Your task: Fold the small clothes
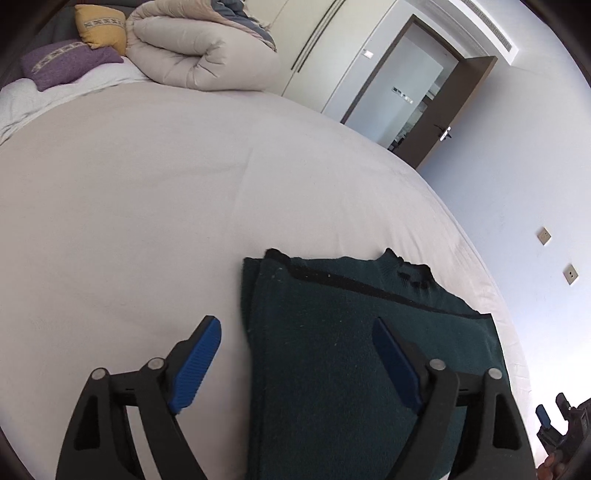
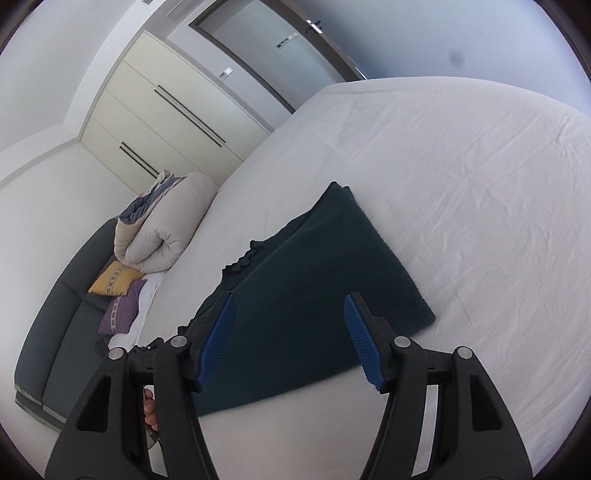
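A dark green knitted garment with black trim (image 1: 351,332) (image 2: 306,280) lies folded flat on the white bed sheet (image 1: 147,203) (image 2: 461,184). My left gripper (image 1: 295,332) hovers above the garment's left edge, open wide, its blue pads (image 1: 195,365) apart with nothing between them. My right gripper (image 2: 290,308) stands open over the garment's near end, and nothing is clamped between its blue pads (image 2: 218,339). The right gripper also shows small at the lower right of the left wrist view (image 1: 554,424).
A rolled beige duvet (image 1: 199,48) (image 2: 159,221), a yellow cushion (image 1: 101,26) (image 2: 114,282) and a purple cushion (image 1: 66,62) (image 2: 120,314) lie at the bed's head. A wardrobe (image 2: 166,99) and an open door (image 1: 450,107) stand beyond the bed.
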A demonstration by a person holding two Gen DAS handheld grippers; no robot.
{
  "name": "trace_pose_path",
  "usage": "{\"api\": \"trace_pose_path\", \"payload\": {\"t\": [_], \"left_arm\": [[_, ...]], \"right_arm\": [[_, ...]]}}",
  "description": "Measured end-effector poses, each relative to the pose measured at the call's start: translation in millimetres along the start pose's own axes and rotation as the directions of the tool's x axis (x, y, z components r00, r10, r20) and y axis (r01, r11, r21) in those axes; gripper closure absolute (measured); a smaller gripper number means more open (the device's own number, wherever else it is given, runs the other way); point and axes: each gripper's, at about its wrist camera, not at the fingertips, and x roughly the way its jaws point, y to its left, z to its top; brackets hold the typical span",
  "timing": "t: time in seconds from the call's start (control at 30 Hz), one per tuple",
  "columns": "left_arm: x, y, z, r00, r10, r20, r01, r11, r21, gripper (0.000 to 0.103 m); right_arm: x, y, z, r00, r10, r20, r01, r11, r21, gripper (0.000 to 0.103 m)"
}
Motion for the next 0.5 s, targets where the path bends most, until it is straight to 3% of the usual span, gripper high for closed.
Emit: {"api": "trace_pose_path", "payload": {"t": [0.1,0.13,0.27,0.37,0.5], "left_arm": [[-8,21,-11,0.993,-0.037,-0.111,0.028,0.996,-0.082,0.016],[-7,27,-17,0.988,-0.054,-0.147,0.039,0.994,-0.102,0.021],[6,33,-40,0.959,-0.070,-0.274,0.042,0.993,-0.109,0.027],[9,23,-48,0.952,-0.048,-0.302,0.028,0.997,-0.069,0.027],[22,8,-51,0.917,-0.108,-0.384,0.078,0.993,-0.091,0.027]], "right_arm": [[-25,-2,-3,0.999,0.038,-0.029,-0.038,0.999,-0.004,0.043],[-32,-2,-6,0.998,0.051,-0.040,-0.051,0.999,-0.003,0.043],[-29,12,-20,0.988,0.098,-0.118,-0.101,0.995,-0.014,0.043],[-20,29,-32,0.974,0.130,-0.183,-0.140,0.989,-0.038,0.043],[1,54,-42,0.943,0.177,-0.280,-0.198,0.979,-0.048,0.043]]}}
